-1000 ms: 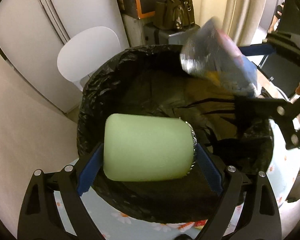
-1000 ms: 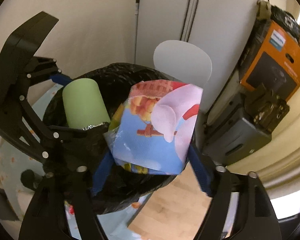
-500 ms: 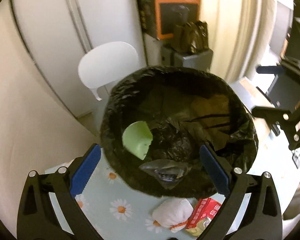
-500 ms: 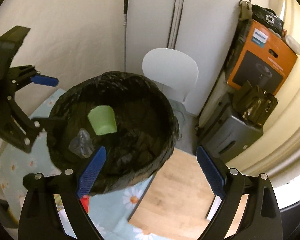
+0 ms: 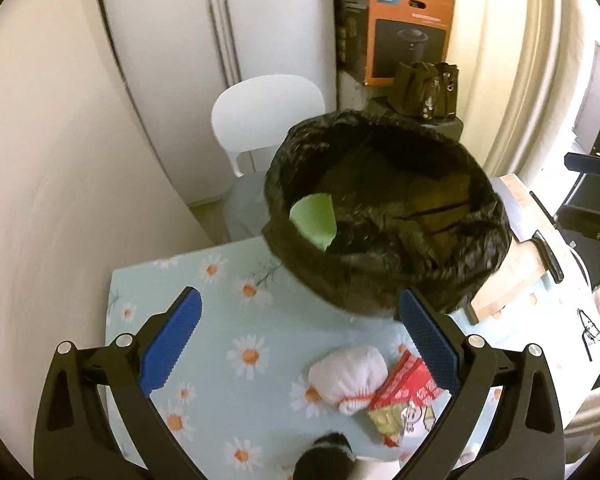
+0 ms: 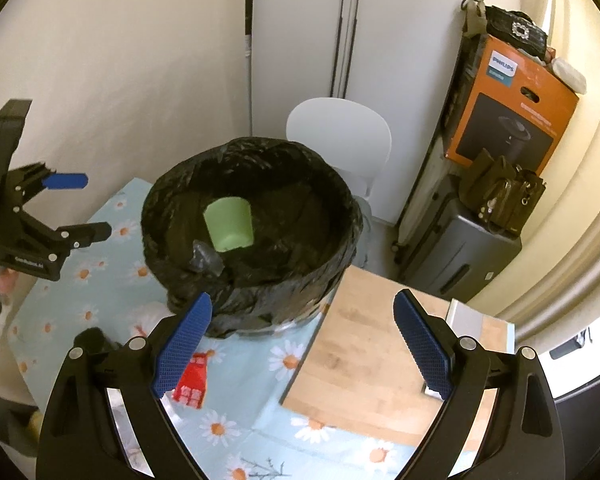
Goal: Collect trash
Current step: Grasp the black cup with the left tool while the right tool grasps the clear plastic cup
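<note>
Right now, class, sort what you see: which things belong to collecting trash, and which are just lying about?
Belongs to the job:
bin
green cup
red wrapper
white wad

Just lying about:
wooden board
knife
white chair
orange box

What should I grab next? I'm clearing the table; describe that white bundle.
On the daisy-print tablecloth, look just in front of the black-lined trash bin. The white crumpled bundle lies there, touching a red snack wrapper; it alone is plain white with an orange edge.
</note>
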The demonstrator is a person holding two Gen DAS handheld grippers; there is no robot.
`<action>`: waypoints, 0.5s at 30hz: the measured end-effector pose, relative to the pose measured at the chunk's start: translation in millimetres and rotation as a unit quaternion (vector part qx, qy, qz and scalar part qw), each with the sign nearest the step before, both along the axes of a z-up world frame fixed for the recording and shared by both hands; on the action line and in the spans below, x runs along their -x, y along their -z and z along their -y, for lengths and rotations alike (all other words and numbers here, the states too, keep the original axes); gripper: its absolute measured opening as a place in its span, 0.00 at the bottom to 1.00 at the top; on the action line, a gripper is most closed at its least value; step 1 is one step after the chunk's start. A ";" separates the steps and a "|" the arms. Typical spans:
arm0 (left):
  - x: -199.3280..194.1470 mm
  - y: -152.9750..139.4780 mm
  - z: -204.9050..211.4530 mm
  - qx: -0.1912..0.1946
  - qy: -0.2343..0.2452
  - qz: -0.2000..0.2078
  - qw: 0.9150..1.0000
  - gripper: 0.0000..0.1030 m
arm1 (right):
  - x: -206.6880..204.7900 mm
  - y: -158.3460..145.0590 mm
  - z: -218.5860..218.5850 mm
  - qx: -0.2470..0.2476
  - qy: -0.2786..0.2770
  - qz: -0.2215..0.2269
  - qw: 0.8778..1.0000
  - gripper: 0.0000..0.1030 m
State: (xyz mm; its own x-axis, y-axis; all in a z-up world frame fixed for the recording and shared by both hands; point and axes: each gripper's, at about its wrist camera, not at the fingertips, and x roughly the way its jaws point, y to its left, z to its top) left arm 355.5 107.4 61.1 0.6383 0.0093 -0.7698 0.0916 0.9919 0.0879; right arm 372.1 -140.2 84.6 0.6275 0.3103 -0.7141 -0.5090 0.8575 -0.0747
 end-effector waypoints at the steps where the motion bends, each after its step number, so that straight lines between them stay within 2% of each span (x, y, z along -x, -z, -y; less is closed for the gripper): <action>1: 4.7 1.6 -2.0 -0.001 -0.003 -0.002 1.000 0.94 | 3.8 0.2 -0.2 -0.002 -0.001 -0.001 1.000 0.85; 10: 40.4 26.7 -15.7 0.021 -0.024 -0.035 0.999 0.94 | 34.9 18.3 -5.3 -0.005 -0.015 -0.026 1.000 0.86; 15: 55.5 43.8 -22.8 0.006 -0.052 -0.044 0.998 0.94 | 45.6 30.4 -10.3 -0.015 -0.026 -0.053 0.998 0.86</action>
